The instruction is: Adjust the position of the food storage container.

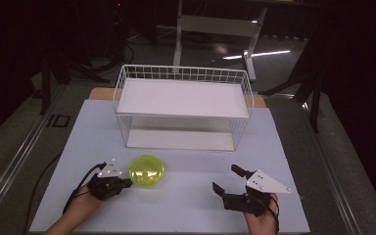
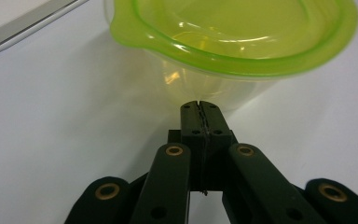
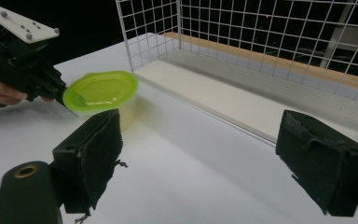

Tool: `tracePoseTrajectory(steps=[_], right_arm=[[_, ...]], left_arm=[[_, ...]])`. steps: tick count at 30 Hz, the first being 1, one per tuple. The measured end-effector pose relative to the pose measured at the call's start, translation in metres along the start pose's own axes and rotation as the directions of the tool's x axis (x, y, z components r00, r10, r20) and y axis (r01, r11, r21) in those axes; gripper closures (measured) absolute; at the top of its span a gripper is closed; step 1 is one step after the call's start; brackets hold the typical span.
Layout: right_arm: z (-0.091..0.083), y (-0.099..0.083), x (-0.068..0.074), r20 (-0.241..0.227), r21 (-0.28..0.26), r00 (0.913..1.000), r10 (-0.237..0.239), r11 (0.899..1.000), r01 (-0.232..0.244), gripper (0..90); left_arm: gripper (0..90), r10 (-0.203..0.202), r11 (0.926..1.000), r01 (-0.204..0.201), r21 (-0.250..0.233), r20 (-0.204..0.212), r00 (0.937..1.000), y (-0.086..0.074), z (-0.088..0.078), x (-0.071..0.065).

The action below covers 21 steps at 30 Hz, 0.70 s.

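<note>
High view [left to right]: left gripper (image 1: 125, 183) at near-left of table (image 1: 186, 205), jaws together on nothing, tips just beside green-lidded tub (image 1: 146, 171), touching or nearly. Left gripper view: tips meeting low wall of tub (image 2: 200, 88) below lid rim. Likely step: nudging or lining up on tub, not yet gripped. Next move probably calls for opening jaws, then closing on rim or wall. Right gripper (image 1: 227, 181) at near-right, jaws wide apart, empty. Wire rack (image 1: 183, 105) at far edge, shelves bare. White table top; dark room, floor and metal stand (image 1: 215, 29) behind.
</note>
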State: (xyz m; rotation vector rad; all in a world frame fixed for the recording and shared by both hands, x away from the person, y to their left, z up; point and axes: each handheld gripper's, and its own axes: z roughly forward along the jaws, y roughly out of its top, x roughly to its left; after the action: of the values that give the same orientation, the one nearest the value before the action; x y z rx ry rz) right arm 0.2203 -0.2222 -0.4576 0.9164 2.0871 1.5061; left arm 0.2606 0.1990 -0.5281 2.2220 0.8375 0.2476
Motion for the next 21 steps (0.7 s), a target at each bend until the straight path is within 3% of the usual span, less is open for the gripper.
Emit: tracePoseTrajectory(steps=[7, 11, 15, 21], right_arm=[[-0.001, 0.000, 0.000, 0.004, 0.003, 1.0000, 0.000, 1.000, 0.000, 14.3], [-0.001, 0.000, -0.001, 0.005, 0.003, 1.0000, 0.001, 1.000, -0.001, 14.3], [0.000, -0.001, -0.001, 0.004, 0.005, 1.0000, -0.001, 1.000, 0.001, 14.3], [0.000, -0.001, -0.001, 0.002, 0.005, 1.0000, -0.001, 1.000, 0.001, 14.3]], left_arm=[[90.0, 0.007, 1.0000, -0.006, -0.003, 0.039, 0.9992, 0.017, 0.021, -0.014], [90.0, 0.024, 0.9997, -0.024, -0.004, 0.052, 0.9984, 0.020, 0.024, -0.019], [90.0, -0.002, 1.0000, 0.003, -0.007, 0.035, 0.9994, 0.016, 0.018, -0.010], [90.0, -0.062, 0.9971, 0.061, -0.045, -0.035, 0.9974, 0.014, 0.009, 0.012]])
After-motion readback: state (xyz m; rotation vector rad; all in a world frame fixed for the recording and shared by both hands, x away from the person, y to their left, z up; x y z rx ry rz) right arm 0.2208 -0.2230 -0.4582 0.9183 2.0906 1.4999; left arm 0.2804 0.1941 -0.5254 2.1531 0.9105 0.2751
